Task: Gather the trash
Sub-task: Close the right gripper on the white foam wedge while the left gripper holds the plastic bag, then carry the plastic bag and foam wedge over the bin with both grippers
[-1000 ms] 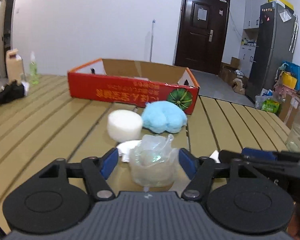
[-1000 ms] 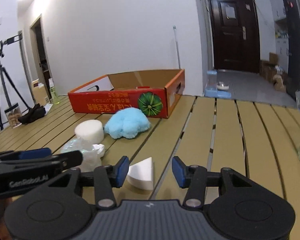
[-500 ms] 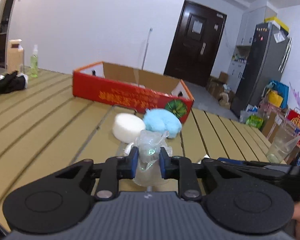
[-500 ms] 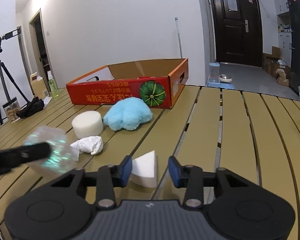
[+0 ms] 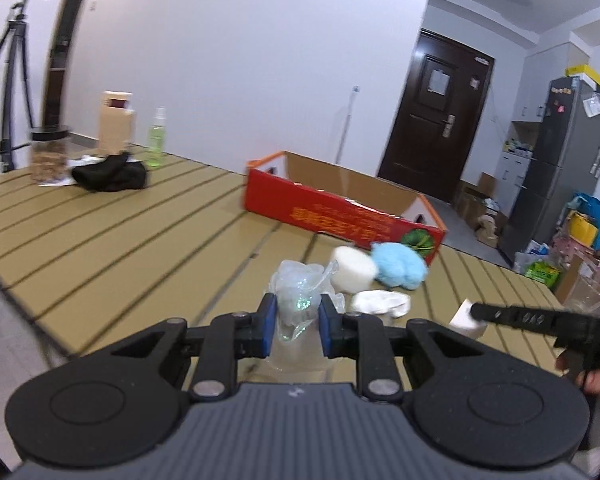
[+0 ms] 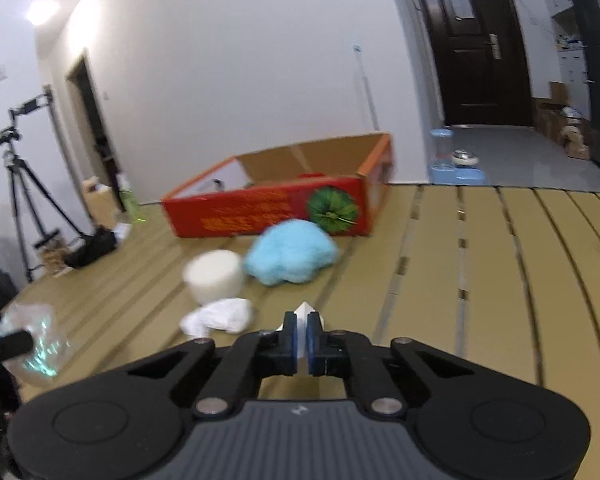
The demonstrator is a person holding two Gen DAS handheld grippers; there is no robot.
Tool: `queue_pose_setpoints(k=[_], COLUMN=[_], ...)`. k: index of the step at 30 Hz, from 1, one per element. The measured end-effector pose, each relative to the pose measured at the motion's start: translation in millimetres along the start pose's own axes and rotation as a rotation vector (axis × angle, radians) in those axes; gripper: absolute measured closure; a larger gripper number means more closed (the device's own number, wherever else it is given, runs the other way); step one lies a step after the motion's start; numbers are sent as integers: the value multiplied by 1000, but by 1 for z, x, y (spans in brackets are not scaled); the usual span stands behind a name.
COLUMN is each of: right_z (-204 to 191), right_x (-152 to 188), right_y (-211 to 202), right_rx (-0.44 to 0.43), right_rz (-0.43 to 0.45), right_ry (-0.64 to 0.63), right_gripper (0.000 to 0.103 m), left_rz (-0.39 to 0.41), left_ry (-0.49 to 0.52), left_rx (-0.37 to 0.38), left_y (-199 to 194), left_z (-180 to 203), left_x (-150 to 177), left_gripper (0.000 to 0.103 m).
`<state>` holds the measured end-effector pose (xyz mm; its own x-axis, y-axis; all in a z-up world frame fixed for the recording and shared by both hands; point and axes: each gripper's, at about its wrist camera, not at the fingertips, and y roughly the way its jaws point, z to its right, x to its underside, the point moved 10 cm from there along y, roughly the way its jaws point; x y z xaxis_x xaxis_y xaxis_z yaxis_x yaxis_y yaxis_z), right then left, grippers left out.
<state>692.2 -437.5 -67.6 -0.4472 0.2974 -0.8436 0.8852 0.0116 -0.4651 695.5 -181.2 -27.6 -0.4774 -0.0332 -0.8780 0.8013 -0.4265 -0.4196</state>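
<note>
In my left view, the red box (image 5: 342, 216) sits open on the slatted table (image 5: 100, 240). In front of the box lie a white foam round (image 5: 354, 270) and a blue fluffy lump (image 5: 398, 266), touching each other. Nearer to me than the box is a crumpled white tissue (image 5: 380, 303). Far left of the box are a black cloth (image 5: 110, 174), a green bottle (image 5: 156, 138) and a tripod (image 5: 8, 80). My left gripper (image 5: 298, 326) squeezes a crinkly clear plastic bag (image 5: 300, 292) between its blue pads, lifted off the table. On the right, my right gripper's dark finger (image 5: 532, 318) covers part of a white wedge (image 5: 466, 318).

In my right view, my right gripper (image 6: 300, 338) has just been closing and now pinches the white wedge (image 6: 306, 312) tight, well in front of the box (image 6: 276, 208). Only the wedge's tip shows. The bag (image 6: 32, 344) is blurry at the left edge, with my left gripper's finger (image 6: 10, 344) across it.
</note>
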Motion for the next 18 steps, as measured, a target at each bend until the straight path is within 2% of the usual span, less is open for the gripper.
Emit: queue_pose_setpoints(k=[7,12,15,18], right_z=[-120,-203,-241,-265], right_x=[25,65,98,135], right_y=[-17,-27,-30,-29], right_rx=[-242,-409,-458,-453], right_rz=[-14,-85,-151,-213], right_ry=[-128,-195,-280,-398], right_gripper=[99,99,99,99], left_rz=[-9,-92,-143,-236], left_ry=[-38,-96,-120,-100], left_rx=[-124,-230,-263,-322], left_y=[-56,-85,-93,-87], left_z=[-68,-125,-142,-154], left_x=[29,77,102,132], left_gripper=[81,81,81,80])
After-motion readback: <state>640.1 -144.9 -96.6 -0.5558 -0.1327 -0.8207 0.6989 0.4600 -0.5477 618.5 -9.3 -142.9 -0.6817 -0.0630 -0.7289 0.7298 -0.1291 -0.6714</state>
